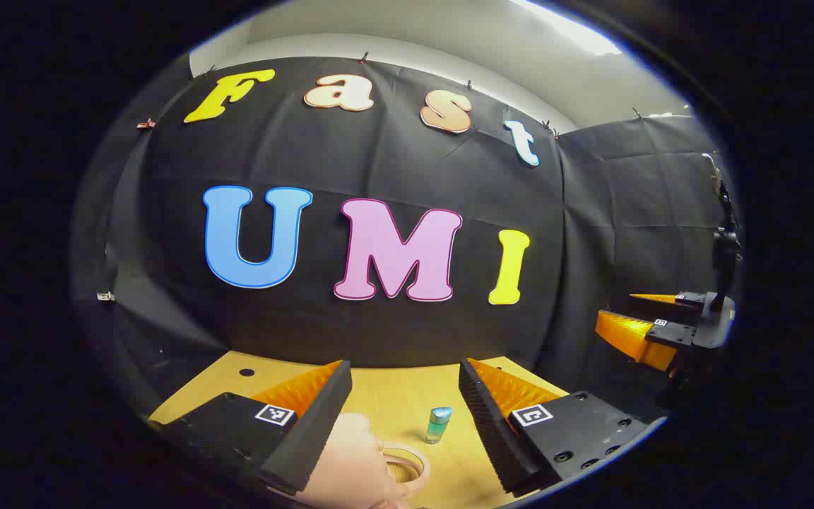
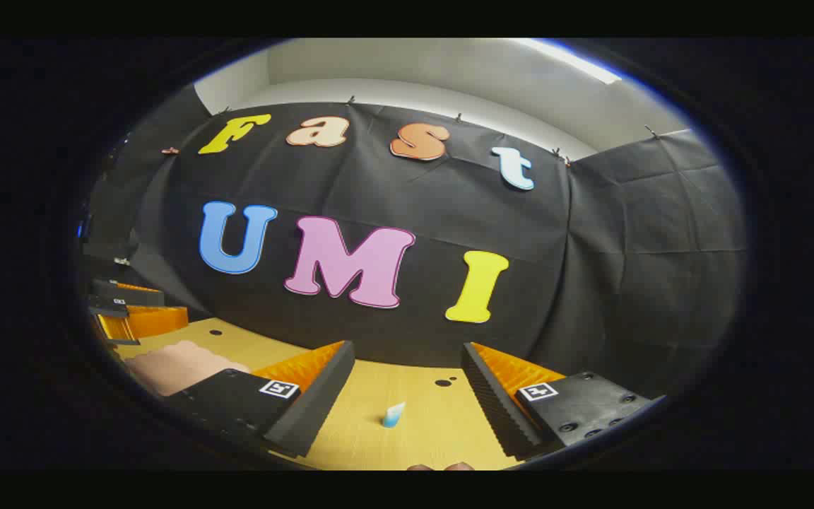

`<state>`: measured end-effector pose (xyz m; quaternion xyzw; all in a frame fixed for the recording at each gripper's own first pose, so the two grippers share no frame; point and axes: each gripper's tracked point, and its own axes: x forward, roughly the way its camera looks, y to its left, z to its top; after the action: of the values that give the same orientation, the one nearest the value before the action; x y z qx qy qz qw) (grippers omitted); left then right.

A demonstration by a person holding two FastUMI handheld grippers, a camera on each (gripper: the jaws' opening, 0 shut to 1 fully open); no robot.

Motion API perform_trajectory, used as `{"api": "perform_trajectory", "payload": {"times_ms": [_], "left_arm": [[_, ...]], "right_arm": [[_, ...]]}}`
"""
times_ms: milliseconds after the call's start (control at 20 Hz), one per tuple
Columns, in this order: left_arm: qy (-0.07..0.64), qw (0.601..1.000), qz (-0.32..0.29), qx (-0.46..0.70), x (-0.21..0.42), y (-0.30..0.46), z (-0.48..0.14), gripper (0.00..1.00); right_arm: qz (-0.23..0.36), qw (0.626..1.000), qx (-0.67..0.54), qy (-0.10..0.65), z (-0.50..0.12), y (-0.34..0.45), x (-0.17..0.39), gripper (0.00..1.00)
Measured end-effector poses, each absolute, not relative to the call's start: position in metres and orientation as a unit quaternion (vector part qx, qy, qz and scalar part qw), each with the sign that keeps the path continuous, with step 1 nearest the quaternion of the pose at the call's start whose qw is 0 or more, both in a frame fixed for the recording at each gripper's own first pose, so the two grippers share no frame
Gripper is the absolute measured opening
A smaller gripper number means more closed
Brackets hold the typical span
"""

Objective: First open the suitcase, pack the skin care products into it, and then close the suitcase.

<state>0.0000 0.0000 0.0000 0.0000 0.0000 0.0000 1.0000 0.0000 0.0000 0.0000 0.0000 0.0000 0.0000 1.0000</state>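
Two grippers hang above a wooden table (image 1: 407,403), and both have their fingers spread wide with nothing between them. In the left gripper view, the left gripper (image 1: 405,424) shows ribbed, wedge-shaped fingers at the bottom, and just under them lies a pale pink suitcase (image 1: 350,459), smooth and rounded, with a ring-shaped handle; whether it is open I cannot tell. One small bottle (image 1: 439,424) stands upright on the table just beside the suitcase, with a clear green body and a light blue cap. Farther to the right, the right gripper (image 1: 651,322) floats in the air before the black cloth wall (image 1: 407,170). In the right gripper view, the right gripper (image 2: 407,396) frames one small tube (image 2: 393,415), white and blue, that leans on the yellow wood. Beyond it, the table has a few small dark holes.
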Motion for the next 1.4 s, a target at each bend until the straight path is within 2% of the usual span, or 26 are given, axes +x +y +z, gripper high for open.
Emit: {"api": "perform_trajectory", "payload": {"times_ms": [650,900,1150,1400], "left_arm": [[0.011,1.0,-0.009,-0.001,0.001,-0.002,-0.009,0.96],[0.038,0.999,-0.027,-0.009,0.005,-0.018,-0.034,0.96],[0.111,0.992,-0.049,-0.029,0.023,-0.042,-0.106,0.96],[0.245,0.968,-0.017,-0.052,0.047,-0.053,-0.207,0.96]], "right_arm": [[0.005,1.0,0.0,0.004,-0.004,0.002,0.005,0.96],[0.008,1.0,-0.001,0.001,-0.003,0.003,0.009,0.96],[0.022,1.0,-0.012,0.004,-0.01,0.004,0.011,0.96],[0.06,0.998,-0.028,0.018,-0.035,-0.004,0.024,0.96]]}}
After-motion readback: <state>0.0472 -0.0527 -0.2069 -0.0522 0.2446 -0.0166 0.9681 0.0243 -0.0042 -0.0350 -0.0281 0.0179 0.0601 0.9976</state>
